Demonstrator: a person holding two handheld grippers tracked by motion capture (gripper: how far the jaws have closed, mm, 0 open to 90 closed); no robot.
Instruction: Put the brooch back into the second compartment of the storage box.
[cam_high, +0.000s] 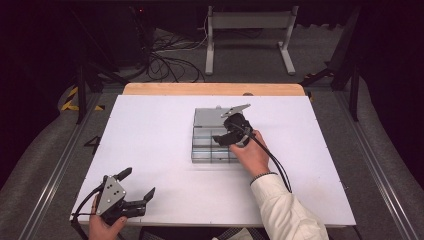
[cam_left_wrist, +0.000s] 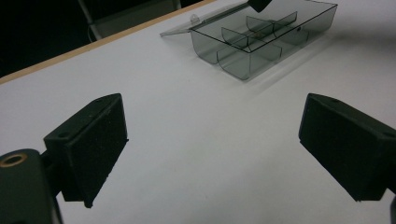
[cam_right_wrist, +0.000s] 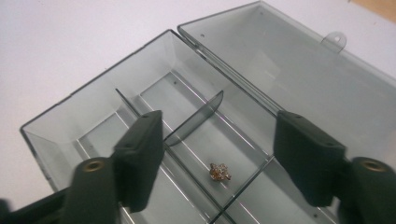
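The right gripper (cam_right_wrist: 219, 154) hangs over the open compartment box (cam_right_wrist: 93, 116), its two black jaws standing apart with nothing pressed between them. Below the gap, on the floor of one compartment, lies a small gold-brown trinket (cam_right_wrist: 220, 171), free of both pads; it is too small and glittery to name with any certainty, perhaps a bead cluster or a charm. A curved divider (cam_right_wrist: 196, 122) rises just beyond it, between the jaws as seen from the right gripper view. The near end of the box is cut off by the bottom edge there, and the jaw bodies cover parts of the neighbouring compartments. In the high view the same gripper (cam_high: 226, 139) and the person's right hand (cam_high: 250, 152) hide much of the box (cam_high: 201, 147), so the trinket cannot be made out.

The box lid (cam_right_wrist: 299, 60) lies folded back flat on the white table top (cam_high: 150, 145), with a small hanging tab (cam_right_wrist: 337, 39) at its far edge.

The left gripper (cam_high: 140, 187) rests near the table's front left corner, well apart from the box, with jaws wide open on nothing. In its own view the box (cam_left_wrist: 243, 63) sits far ahead.

No lettering is legible on the box or either gripper.
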